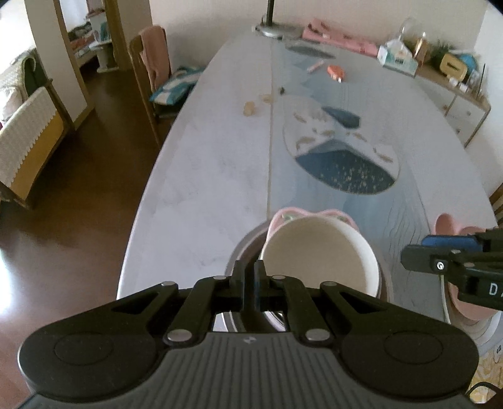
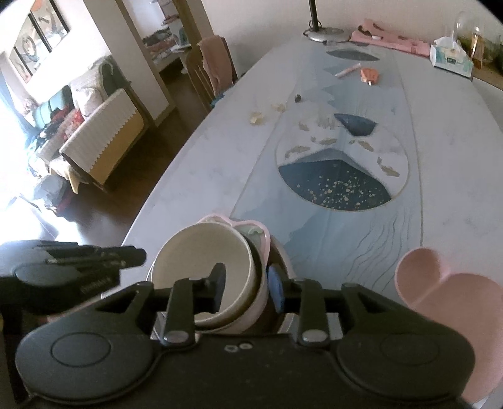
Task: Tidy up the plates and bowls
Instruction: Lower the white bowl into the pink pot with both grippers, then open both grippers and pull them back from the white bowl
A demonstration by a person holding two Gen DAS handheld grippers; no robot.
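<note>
A white bowl (image 1: 320, 251) sits tilted in a stack, on a pink dish (image 1: 314, 214) and a metal plate (image 1: 248, 242) at the table's near edge. My left gripper (image 1: 250, 277) is shut, just left of the bowl's rim, with nothing visibly between its fingers. My right gripper (image 2: 246, 288) straddles the white bowl's (image 2: 201, 267) right wall, one finger inside and one outside, with a gap beside each finger. A pink heart-shaped dish (image 2: 446, 302) lies to the right; it also shows in the left wrist view (image 1: 446, 223).
The long table (image 1: 213, 163) has a painted blue and white runner (image 1: 342, 151). Small scraps (image 1: 250, 108), an orange item (image 1: 334, 72), a lamp base (image 1: 273, 30) and a tissue box (image 1: 396, 56) lie farther back. A chair (image 1: 151, 72) stands at the left.
</note>
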